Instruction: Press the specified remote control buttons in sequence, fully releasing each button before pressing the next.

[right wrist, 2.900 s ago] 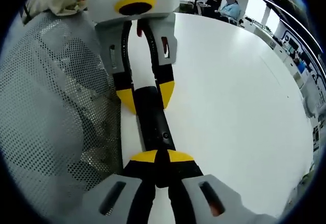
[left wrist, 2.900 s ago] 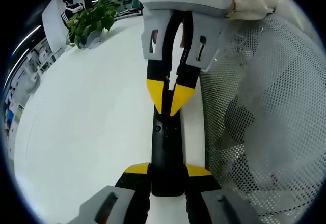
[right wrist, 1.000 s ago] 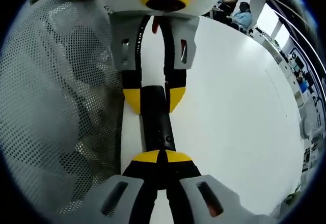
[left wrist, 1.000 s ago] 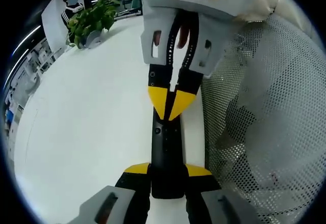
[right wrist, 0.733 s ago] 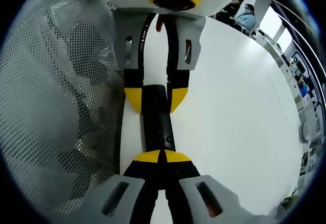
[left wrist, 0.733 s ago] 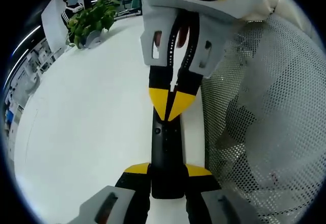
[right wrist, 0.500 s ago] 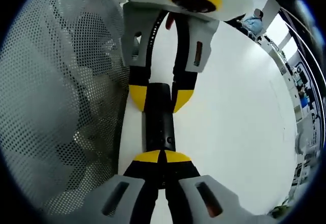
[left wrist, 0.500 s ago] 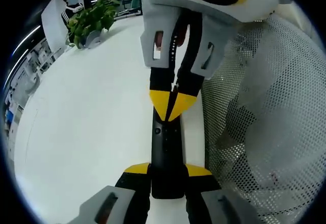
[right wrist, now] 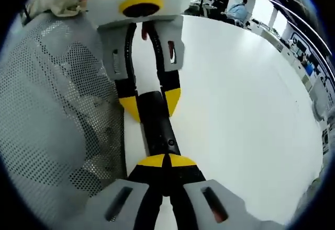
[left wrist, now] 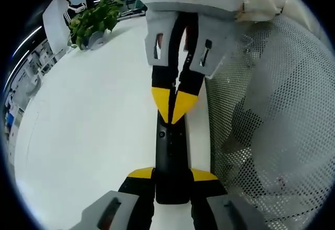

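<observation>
The black remote control (left wrist: 170,154) lies lengthwise on the white desk (left wrist: 89,115), held at its near end between the yellow-tipped jaws of the left hand-held gripper (left wrist: 170,175), which are closed against its two long sides. In the right gripper view the same remote control (right wrist: 157,123) runs from 6 o'clock up toward 12, with the right hand-held gripper (right wrist: 164,161) pinched together, its tips meeting over the button face, apparently pressing or just touching a button; whether the button is down cannot be told.

The remote looks light, rigid and smooth-sided, so it could slide or pivot on the slick desk under a push. Clamping it by its long edges near one end, as the left one does, seems the sound hold, leaving the buttons free.

A pale perforated mesh surface (left wrist: 267,120), probably a chair back, stands at 3 o'clock just beside the remote. A potted green plant (left wrist: 93,21) sits far off at 10 o'clock, and people are seated well apart at 1 o'clock in the right gripper view
</observation>
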`<state>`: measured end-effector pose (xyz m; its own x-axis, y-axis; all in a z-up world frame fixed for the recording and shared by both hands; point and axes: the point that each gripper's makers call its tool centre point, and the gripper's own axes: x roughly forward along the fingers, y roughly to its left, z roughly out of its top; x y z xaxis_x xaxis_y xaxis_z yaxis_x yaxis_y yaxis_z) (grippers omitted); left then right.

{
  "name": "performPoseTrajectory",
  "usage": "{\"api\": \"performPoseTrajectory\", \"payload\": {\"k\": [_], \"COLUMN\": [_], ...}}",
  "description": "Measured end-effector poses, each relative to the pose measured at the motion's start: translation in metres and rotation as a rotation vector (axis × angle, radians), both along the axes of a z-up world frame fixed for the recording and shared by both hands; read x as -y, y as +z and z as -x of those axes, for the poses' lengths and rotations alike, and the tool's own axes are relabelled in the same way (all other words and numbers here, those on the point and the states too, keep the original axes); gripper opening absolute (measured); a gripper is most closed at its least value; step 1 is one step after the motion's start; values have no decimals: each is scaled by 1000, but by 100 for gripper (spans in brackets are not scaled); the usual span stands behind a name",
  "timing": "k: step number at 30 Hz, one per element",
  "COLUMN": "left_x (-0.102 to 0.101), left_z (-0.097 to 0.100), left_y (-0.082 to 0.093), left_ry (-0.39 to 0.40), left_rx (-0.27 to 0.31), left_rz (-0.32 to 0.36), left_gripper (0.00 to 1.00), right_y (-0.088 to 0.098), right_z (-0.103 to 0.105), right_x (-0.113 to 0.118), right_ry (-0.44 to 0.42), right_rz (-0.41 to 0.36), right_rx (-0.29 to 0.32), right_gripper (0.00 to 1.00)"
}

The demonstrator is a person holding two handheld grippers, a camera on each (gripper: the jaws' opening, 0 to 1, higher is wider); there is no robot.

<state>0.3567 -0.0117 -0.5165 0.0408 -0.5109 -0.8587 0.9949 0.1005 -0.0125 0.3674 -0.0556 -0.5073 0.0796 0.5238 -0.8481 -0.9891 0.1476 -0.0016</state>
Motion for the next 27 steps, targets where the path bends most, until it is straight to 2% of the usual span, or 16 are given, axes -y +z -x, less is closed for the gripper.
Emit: {"api": "performPoseTrajectory", "payload": {"k": [19, 27], "left_x": [1, 0], "left_z": [-1, -1], "left_y": [0, -1], "left_ry": [19, 20], "left_rx": [-7, -7], "left_rz": [0, 0], "left_gripper": [25, 25], "right_y": [1, -1], "right_z": [4, 16], "right_x": [-6, -17], "right_ry": [88, 169], "right_rz": [36, 39], "right_rx": [76, 91], "right_gripper": [0, 0]}}
